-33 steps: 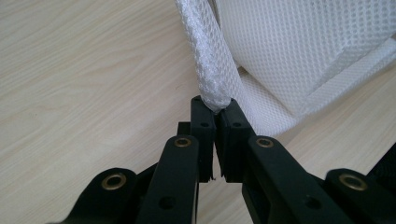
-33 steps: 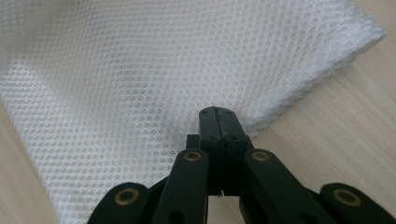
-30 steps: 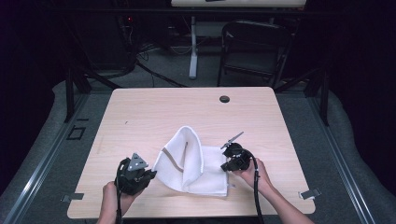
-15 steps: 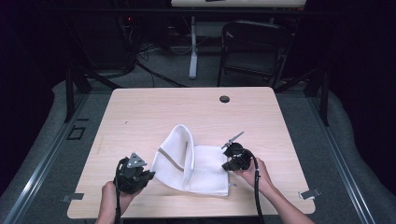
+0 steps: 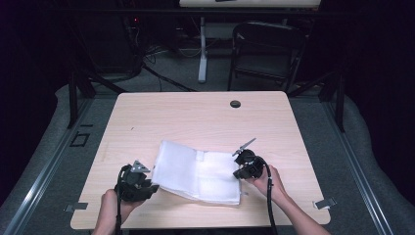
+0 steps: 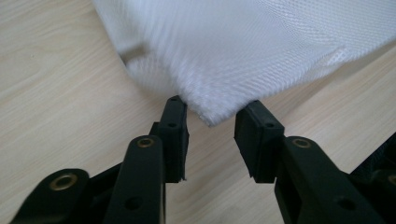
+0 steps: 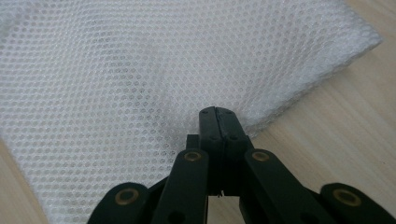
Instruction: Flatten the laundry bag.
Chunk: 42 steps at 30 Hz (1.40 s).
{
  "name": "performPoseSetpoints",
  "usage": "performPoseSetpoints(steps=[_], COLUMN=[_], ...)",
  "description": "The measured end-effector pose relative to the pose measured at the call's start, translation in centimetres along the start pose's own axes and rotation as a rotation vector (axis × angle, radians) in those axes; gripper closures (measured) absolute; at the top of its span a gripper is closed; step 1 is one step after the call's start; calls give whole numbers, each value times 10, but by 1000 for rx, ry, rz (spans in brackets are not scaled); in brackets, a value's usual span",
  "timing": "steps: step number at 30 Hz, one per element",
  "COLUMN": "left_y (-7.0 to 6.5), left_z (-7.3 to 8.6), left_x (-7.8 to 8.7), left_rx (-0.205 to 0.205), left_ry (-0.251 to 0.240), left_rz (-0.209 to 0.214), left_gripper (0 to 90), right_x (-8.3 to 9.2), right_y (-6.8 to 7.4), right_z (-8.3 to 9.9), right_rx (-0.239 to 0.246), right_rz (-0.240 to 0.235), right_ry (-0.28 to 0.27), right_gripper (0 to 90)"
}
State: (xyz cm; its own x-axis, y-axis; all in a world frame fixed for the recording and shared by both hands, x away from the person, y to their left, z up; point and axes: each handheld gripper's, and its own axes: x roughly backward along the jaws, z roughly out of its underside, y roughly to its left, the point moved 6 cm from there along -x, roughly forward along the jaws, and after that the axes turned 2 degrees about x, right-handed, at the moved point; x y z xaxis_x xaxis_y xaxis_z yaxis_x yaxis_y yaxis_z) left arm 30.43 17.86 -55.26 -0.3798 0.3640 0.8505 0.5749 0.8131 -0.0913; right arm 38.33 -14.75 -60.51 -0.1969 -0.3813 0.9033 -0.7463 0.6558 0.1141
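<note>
Between the two hand-held grippers, the white mesh bag lies folded flat on the counter. Left hand-held gripper: jaws have just been opening, apart, bag corner between them, unpinched. Right hand-held gripper: jaws together at the bag's edge; a grip on the mesh can't be confirmed. Fold step looks finished; next likely another fold or backing off.

High view looks forward and down over the bench; both gripper views sit close above the white mesh cloth, shared by all.
</note>
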Motion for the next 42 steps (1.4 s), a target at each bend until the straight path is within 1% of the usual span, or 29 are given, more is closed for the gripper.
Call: performPoseSetpoints(steps=[1,2,4,7,9,10,11,12,13,14,16,17,19,20,22,24,25,28,29,30,32,33,34,36,37,38,40,41,42], left_y=[3,5,10,16,15,15,13,12,10,10,8,8,7,6,6,5,5,5,5,4,2,1,-1,-4,-5,-6,-8,-8,-9], left_z=[1,2,3,2,1,1,0,0,0,1,1,1,1,1,0,0,-1,-2,-2,-2,-2,-2,-2,-2,-3,-3,-3,-4,-4], left_x=[2,2,6,9,7,5,3,1,-1,-2,-6,-7,-11,-13,-16,-20,-22,-26,-26,-27,-28,-29,-30,-34,-34,-35,-36,-36,-36], left_rx=[11,22,49,72,78,69,67,48,47,35,19,9,-7,-9,-30,-39,-42,-44,-49,-50,-54,-60,-69,-73,-86,-94,-98,-101,-102], left_ry=[12,10,8,-15,-25,-19,-19,-13,-10,0,9,16,25,30,36,45,48,52,52,47,49,44,52,59,62,66,66,71,70], left_rz=[-9,-9,-19,-28,-15,-12,2,10,14,15,24,19,21,17,22,34,32,47,49,55,69,76,85,91,100,95,92,97,99], left_gripper=[629,600,551,458,402,389,369,360,356,344,337,335,334,334,351,366,366,364,361,356,347,343,336,311,291,278,261,255,254], right_x=[0,0,0,0,1,4,6,9,12,15,23,28,35,37,38,38,37,35,33,30,24,22,19,16,14,12,7,4,2], right_y=[0,-1,-1,0,0,0,1,2,4,7,12,15,23,27,35,45,50,62,64,65,66,67,69,73,75,77,79,80,81], right_z=[0,0,-1,-1,-2,-2,-3,-3,-3,-4,-3,-3,-2,-1,0,0,0,7,10,12,15,15,14,12,11,11,11,11,12], right_rx=[-2,2,3,7,13,23,31,40,53,52,76,86,95,106,126,145,159,180,185,176,192,197,198,223,237,247,283,290,299], right_rz=[6,14,15,11,5,6,12,10,15,11,17,8,4,-5,-8,-22,-27,-33,-34,-35,-40,-40,-44,-46,-47,-45,-26,-32,-33], right_ry=[0,-2,-3,-4,-23,-17,-27,-30,-34,-45,-66,-77,-94,-94,-91,-82,-76,-61,-53,-49,-14,-6,-2,1,4,11,20,26,34], right_gripper=[900,900,900,900,834,804,788,752,707,678,619,594,554,544,531,521,517,506,499,492,480,473,464,463,458,452,461,465,496])
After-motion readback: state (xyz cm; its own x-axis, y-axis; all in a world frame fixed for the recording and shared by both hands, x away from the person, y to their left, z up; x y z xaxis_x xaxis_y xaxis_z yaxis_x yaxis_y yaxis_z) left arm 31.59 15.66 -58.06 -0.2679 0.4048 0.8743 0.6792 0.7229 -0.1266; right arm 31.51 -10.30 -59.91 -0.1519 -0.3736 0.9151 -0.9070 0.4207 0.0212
